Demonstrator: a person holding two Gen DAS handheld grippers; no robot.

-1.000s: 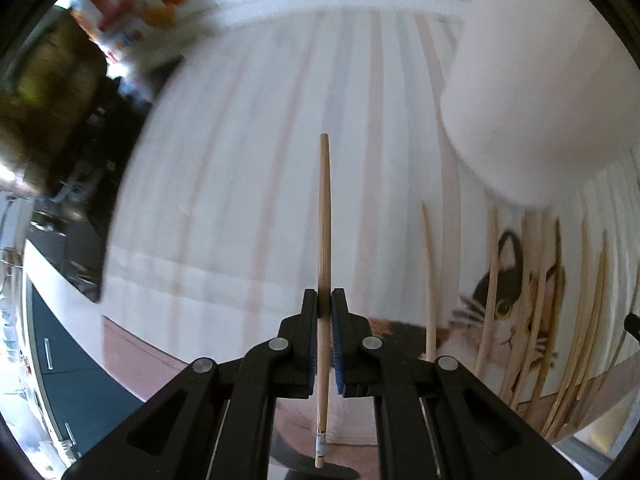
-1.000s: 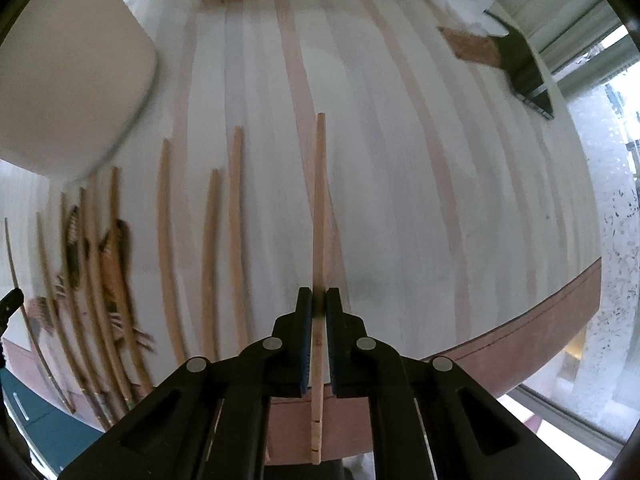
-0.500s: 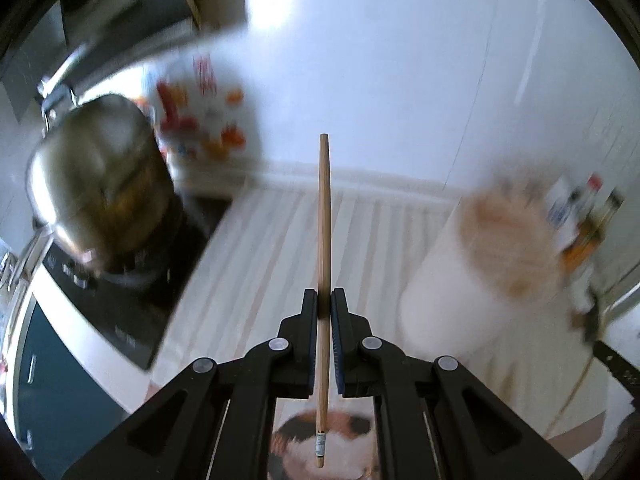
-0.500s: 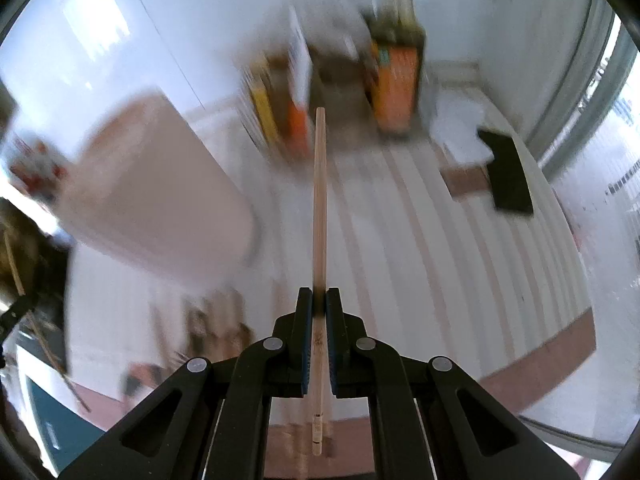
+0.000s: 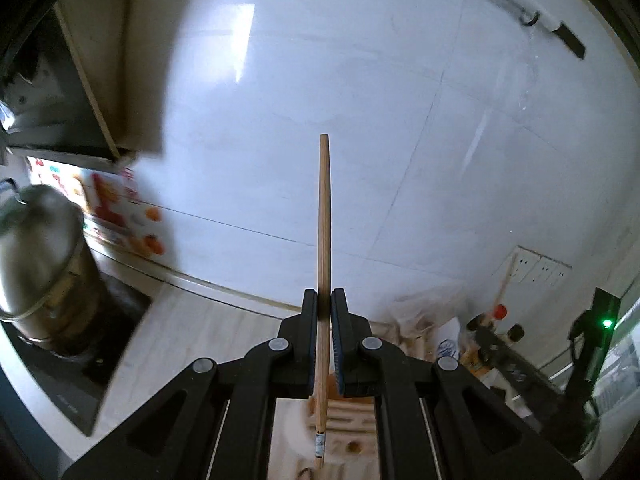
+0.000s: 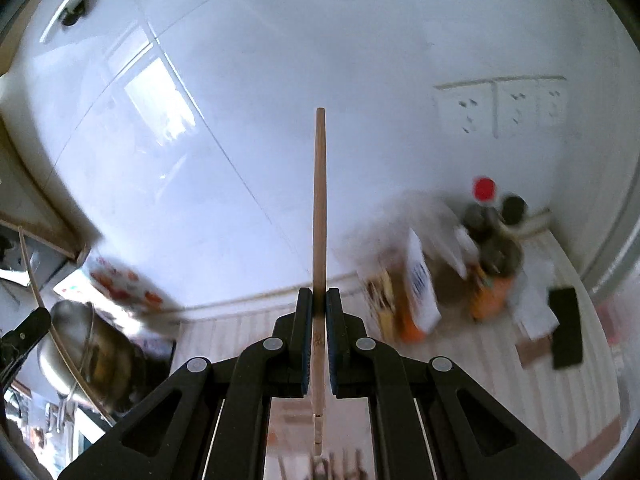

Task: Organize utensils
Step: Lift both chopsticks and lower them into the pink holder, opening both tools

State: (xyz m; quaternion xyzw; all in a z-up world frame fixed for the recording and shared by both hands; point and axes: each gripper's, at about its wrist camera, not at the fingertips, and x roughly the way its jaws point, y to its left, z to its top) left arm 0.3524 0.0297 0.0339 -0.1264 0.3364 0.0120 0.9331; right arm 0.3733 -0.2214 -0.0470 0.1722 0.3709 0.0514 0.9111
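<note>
My left gripper (image 5: 324,300) is shut on a single wooden chopstick (image 5: 323,216) that sticks out ahead of the jaws toward the white wall. My right gripper (image 6: 319,298) is likewise shut on another wooden chopstick (image 6: 319,200), pointing the same way. At the left edge of the right wrist view, the left gripper's black finger (image 6: 24,330) shows with its thin chopstick (image 6: 38,296) above the pot. Under the left gripper a pale wooden holder (image 5: 352,432) with round holes is partly visible behind the fingers. Both views are high above the striped counter mat (image 6: 460,364).
A steel pot (image 5: 38,264) stands on a black cooktop (image 5: 76,380) at the left. A colourful box (image 5: 120,216) leans on the white tiled wall (image 5: 360,100). Bottles, boxes and bags (image 6: 452,264) crowd the back right corner, with wall sockets (image 6: 504,108) above and a black flat item (image 6: 566,328) on the mat.
Both grippers have risen well above the mat and tilted up, each keeping its chopstick. The loose chopsticks and white container that filled the views have dropped out of sight; wall and pot now show.
</note>
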